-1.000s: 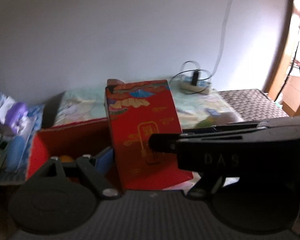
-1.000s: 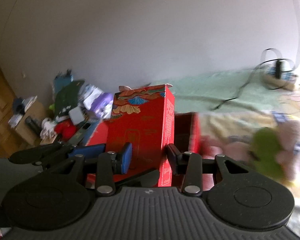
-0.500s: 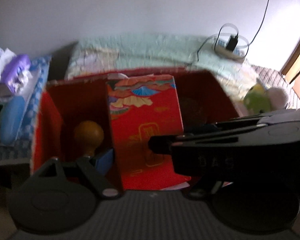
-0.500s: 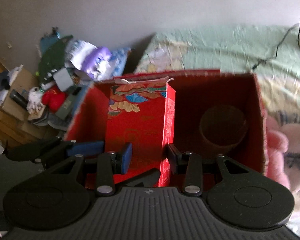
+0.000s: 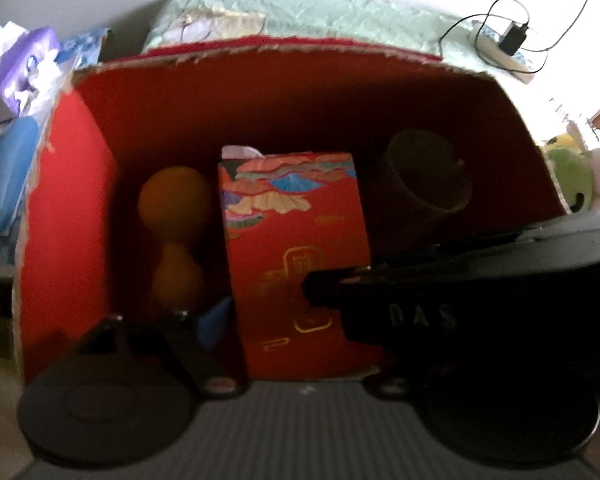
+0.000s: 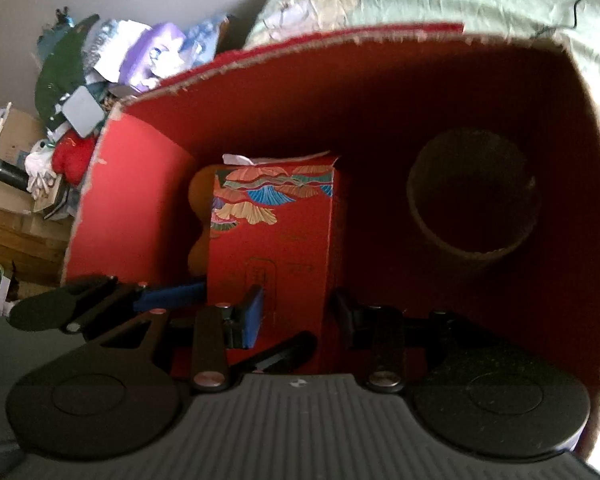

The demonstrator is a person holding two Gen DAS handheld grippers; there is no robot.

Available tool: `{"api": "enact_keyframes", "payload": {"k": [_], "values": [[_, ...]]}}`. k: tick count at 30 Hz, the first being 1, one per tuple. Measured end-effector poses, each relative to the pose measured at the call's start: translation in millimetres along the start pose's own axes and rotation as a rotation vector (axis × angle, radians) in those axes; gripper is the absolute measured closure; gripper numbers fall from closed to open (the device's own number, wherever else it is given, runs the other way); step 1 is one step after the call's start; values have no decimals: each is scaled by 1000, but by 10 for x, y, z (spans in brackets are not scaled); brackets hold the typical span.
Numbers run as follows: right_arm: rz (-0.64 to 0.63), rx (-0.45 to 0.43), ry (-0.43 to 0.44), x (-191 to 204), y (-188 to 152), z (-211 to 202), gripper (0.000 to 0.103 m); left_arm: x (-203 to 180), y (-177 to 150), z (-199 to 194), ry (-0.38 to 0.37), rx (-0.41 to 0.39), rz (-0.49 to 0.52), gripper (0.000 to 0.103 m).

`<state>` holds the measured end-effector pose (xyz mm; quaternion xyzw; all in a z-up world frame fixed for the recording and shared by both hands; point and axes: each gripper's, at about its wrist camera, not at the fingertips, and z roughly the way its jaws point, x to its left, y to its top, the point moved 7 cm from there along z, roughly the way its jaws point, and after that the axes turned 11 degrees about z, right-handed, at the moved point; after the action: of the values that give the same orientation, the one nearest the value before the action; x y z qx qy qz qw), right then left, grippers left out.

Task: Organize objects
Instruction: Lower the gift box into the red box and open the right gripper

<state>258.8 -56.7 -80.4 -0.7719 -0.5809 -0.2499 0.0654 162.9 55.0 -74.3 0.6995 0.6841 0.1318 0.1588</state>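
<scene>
A tall red box with a colourful fan pattern [image 5: 296, 248] [image 6: 274, 240] stands upright inside a large open red carton [image 5: 68, 208] [image 6: 132, 184]. My left gripper [image 5: 296, 320] and my right gripper [image 6: 298, 314] are both shut on this tall box, one from each side. An orange gourd-shaped object [image 5: 176, 232] [image 6: 200, 216] stands just left of it in the carton. A brown cup [image 5: 428, 180] [image 6: 472, 204] sits in the carton's right part.
The carton rests on a bed with a pale green cover [image 5: 320, 16]. A power strip with cable [image 5: 508, 48] lies at the back right. A green and pink plush toy [image 5: 572, 180] lies right of the carton. Cluttered items [image 6: 100, 64] are piled on the left.
Both grippers have lowered the tall red box from above the carton's rim down inside it, between the gourd and the cup. The views have tilted downward.
</scene>
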Motion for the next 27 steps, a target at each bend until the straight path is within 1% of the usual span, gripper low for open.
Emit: {"api": "enact_keyframes", "payload": {"k": [4, 6, 9, 11, 13, 14, 16, 17, 20, 21, 23, 25, 27], "values": [[-8, 20, 5, 31, -25, 69, 60, 18, -17, -4, 25, 11, 7, 29], [2, 27, 31, 45, -29, 62, 59, 62, -7, -12, 38, 12, 4, 29], [-4, 5, 58, 58, -21, -7, 60, 108, -31, -82, 36, 0, -14, 30], [13, -20, 63, 11, -4, -77, 60, 122, -36, -133, 50, -17, -16, 30], [42, -41, 79, -33, 21, -135, 62, 129, -47, -191, 76, -39, -8, 31], [60, -50, 81, -67, 28, -160, 62, 138, -49, -211, 80, -42, -10, 33], [98, -66, 83, -138, 56, -185, 69, 156, -64, -266, 83, -53, -15, 36], [120, -64, 82, -160, 73, -167, 69, 172, -76, -291, 88, -58, -18, 38], [178, -9, 54, -178, 105, -7, 69, 231, -119, -369, 104, -68, -10, 39], [182, 1, 54, -142, 107, 44, 71, 246, -133, -385, 116, -71, -4, 39], [192, 14, 69, -64, 99, 109, 74, 286, -151, -430, 133, -78, 10, 41], [202, 22, 106, -33, 76, 139, 79, 299, -162, -442, 127, -83, 23, 43], [196, 15, 109, 15, 74, 161, 80, 294, -174, -430, 131, -85, 40, 43]]}}
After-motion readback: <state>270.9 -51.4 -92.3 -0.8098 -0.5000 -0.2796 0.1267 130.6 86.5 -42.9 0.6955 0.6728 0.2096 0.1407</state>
